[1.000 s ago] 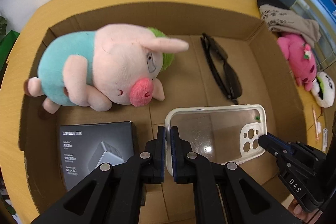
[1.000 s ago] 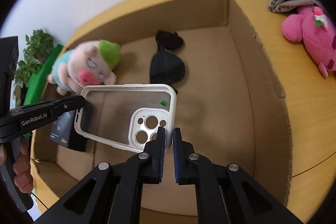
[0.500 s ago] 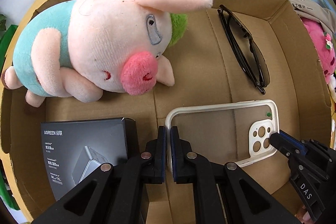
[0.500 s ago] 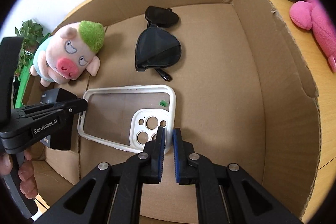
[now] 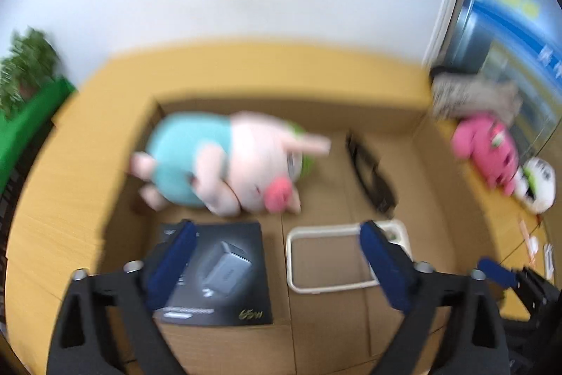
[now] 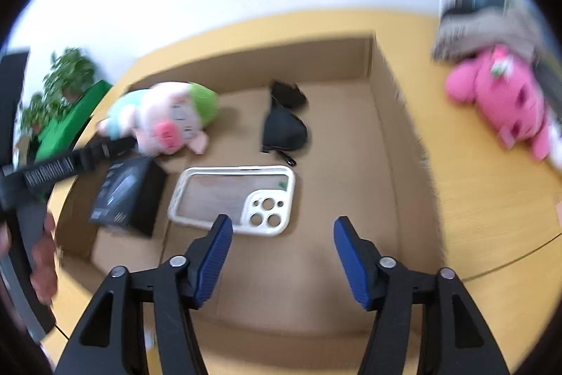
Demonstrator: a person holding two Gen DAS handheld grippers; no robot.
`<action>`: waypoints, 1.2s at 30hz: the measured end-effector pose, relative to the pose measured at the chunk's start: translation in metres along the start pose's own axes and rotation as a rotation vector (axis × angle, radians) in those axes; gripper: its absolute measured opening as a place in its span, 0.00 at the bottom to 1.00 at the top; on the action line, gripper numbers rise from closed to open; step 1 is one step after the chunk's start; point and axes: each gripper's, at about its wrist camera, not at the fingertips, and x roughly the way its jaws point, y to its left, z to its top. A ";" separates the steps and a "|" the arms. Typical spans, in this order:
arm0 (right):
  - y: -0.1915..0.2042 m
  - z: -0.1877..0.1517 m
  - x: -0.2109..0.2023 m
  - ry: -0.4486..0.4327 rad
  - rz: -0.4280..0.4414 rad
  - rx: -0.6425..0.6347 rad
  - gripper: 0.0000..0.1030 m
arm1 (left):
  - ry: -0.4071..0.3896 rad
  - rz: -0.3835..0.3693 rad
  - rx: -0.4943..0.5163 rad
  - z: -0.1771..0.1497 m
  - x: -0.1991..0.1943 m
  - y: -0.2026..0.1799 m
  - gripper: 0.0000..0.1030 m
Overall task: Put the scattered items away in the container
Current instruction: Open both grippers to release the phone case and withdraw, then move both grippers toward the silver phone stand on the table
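**Inside the box: phone case down, both claws free**

Flat on the cardboard box (image 6: 386,115) floor lies the phone case (image 6: 233,199), btwn charger box (image 6: 126,195) & sunglasses (image 6: 284,125), clear of both. Left claw (image 5: 277,266) & right claw (image 6: 282,262) spread wide, pinching nothing; probably just let go. Pink plush (image 6: 502,104) w/ other bits waits on the counter (image 6: 484,209), likely next.

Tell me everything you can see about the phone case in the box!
The phone case has a creamy white rim, a see-through back and a white corner block with round camera holes. A tiny green sticker sits near that corner. It lies flat on the floor of the cardboard box, between the black carton and the sunglasses. Neither open gripper touches it.
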 end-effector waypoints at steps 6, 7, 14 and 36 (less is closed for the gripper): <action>0.040 -0.027 -0.057 -0.129 -0.037 -0.074 0.73 | -0.296 0.069 0.032 -0.038 -0.098 -0.001 1.00; 0.043 -0.029 -0.061 -0.135 -0.036 -0.074 0.73 | -0.310 0.074 0.041 -0.043 -0.104 0.001 1.00; 0.062 -0.057 -0.091 -0.174 -0.068 -0.120 0.73 | -0.348 0.148 0.018 -0.075 -0.144 0.008 1.00; 0.080 -0.081 -0.120 -0.196 -0.073 -0.128 0.73 | -0.274 0.103 -0.020 -0.107 -0.157 0.019 1.00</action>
